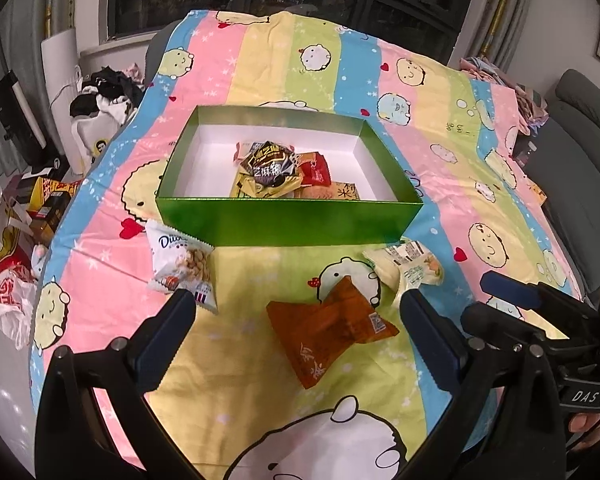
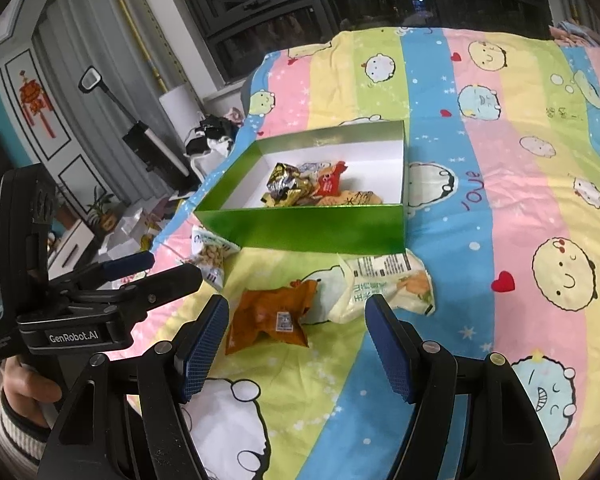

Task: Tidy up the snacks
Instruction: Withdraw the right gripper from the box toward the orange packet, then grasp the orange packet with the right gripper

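**Two open claws over three loose snack packets, green box half filled**

A striped cartoon-print sheet [image 1: 420,92] covers the surface on which everything lies. On it stands a shallow green box [image 1: 284,222] with a white inside. Several snacks already lie in a heap in it: a dark foil packet [image 1: 270,168] on top, a red packet [image 1: 316,174] beside it, and yellowish wrappers underneath.

Three packets lie outside the box, on the sheet in front of its near wall. A white packet of round biscuits [image 1: 182,264] sits near the box's left front corner. An orange packet [image 1: 328,328] lies crumpled in the middle, apart from the box. A pale yellow packet [image 1: 410,266] lies near the right front corner, just beside the orange one.

The left claw [image 1: 296,308] is open with nothing in its grip. The orange packet lies between its fingers in that view, and its left fingertip overlaps the lower corner of the biscuit packet. Whether it touches the packet cannot be told.

The right claw [image 2: 296,312] also stands open and empty. The orange packet and the lower edge of the pale yellow packet show between its blue pads [image 2: 204,348]. The left claw appears at the left edge of the right wrist view, held by a hand [image 2: 24,392] in a ribbed cuff.
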The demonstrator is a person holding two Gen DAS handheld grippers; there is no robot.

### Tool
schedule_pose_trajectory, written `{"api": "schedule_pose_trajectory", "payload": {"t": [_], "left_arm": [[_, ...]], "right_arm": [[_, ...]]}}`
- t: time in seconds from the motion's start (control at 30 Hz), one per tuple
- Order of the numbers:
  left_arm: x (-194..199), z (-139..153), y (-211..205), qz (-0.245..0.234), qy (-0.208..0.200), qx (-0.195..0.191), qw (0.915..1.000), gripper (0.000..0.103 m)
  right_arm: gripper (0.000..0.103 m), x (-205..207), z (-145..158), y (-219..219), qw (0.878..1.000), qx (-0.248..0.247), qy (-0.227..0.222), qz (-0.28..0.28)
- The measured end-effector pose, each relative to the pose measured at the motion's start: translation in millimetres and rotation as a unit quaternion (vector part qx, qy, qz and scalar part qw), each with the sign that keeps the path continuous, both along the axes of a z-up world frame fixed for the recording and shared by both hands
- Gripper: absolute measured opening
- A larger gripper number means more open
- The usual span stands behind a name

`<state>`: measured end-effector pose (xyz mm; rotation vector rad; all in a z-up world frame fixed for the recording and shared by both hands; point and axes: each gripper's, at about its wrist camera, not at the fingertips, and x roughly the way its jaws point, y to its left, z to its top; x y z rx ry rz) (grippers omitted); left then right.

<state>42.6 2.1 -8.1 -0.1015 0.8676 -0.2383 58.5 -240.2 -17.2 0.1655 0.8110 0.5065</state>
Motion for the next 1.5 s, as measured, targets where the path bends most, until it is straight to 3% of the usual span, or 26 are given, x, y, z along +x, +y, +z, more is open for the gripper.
{"api": "schedule_pose_trajectory", "payload": {"t": [0.4, 0.83, 1.2, 1.5], "left_arm": [[1.0, -23.1, 10.9, 0.002, 0.025, -0.031, 0.9992, 0.102], [-1.9, -48.8, 21.4, -0.008, 0.044, -0.103, 0.9937, 0.102], [9.4, -62.1, 11.7, -0.030, 0.065, -0.122, 0.9899, 0.101], [17.0, -71.2, 3.6, -0.049, 0.080, -0.136, 0.9863, 0.087]], "right_arm": [[0.071, 3.7, -20.1, 9.3, 1.000, -0.020, 0.016, 0.004], [0.071, 8.7, -52.8, 25.9, 0.998, -0.026, 0.049, 0.042], [0.071, 19.3, -68.9, 41.1, 0.995, -0.018, 0.057, 0.074], [0.071, 25.0, -73.1, 52.4, 0.994, -0.021, 0.044, 0.094]]}}
